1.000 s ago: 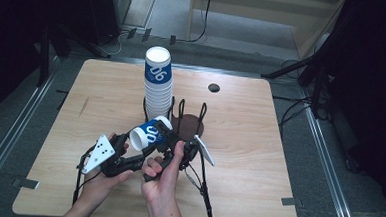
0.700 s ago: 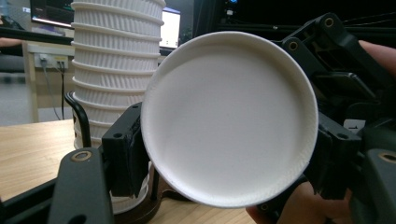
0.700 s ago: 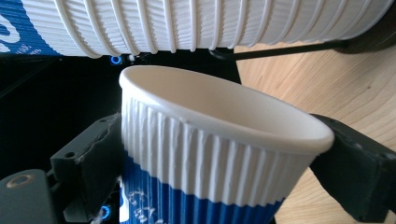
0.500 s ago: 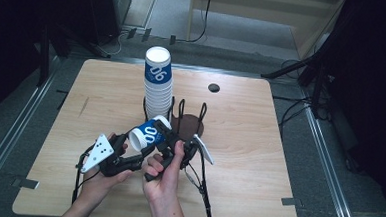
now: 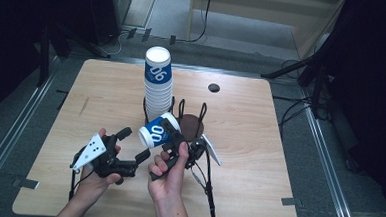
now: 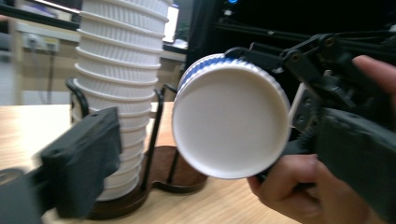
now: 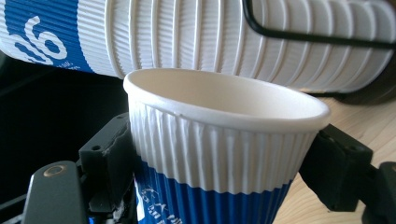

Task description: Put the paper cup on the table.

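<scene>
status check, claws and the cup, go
Right claw just closed, shut on the loose paper cup, cup on its side. Left claw just opened, off the cup. Cup stack in the wire holder close behind.

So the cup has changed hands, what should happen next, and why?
Probably the right gripper turns the cup upright and carries it to the rack. Its jaws have just been closing onto the cup, which lies sideways, while the left gripper has just been opening, clear of it.

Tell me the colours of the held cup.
The cup is white and ribbed on top, with a blue band below; the right gripper view shows it best.
</scene>
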Available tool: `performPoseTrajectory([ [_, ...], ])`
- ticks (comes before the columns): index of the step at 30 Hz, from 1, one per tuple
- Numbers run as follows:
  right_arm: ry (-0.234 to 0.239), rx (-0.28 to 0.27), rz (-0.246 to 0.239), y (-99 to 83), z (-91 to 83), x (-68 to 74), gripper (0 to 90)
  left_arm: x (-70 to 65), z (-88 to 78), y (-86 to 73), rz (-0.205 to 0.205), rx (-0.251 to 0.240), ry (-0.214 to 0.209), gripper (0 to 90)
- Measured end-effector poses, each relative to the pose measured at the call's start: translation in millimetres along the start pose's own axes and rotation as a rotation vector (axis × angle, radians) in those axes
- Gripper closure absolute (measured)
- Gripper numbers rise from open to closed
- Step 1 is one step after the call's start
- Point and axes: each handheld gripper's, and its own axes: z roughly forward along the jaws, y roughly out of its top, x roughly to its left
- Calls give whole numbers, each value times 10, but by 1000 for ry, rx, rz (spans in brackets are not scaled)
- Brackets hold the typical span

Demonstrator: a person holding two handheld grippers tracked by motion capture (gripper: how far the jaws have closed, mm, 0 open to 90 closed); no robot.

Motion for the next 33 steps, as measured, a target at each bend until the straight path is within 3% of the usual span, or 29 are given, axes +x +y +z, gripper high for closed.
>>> performPoseTrajectory([
  [17, -64, -97, -261, 150, -188, 79, 203, 117, -111, 10, -33, 20, 52, 0],
  [19, -85, -117, -327, 166, -206, 90, 203, 134, -122, 6, -30, 25, 55, 0],
  [30, -128, -156, -519, 206, -304, 157, 203, 194, -181, -15, -37, 32, 81, 0],
  [33, -152, -174, -603, 209, -332, 170, 203, 216, -203, -20, -36, 37, 87, 0],
])
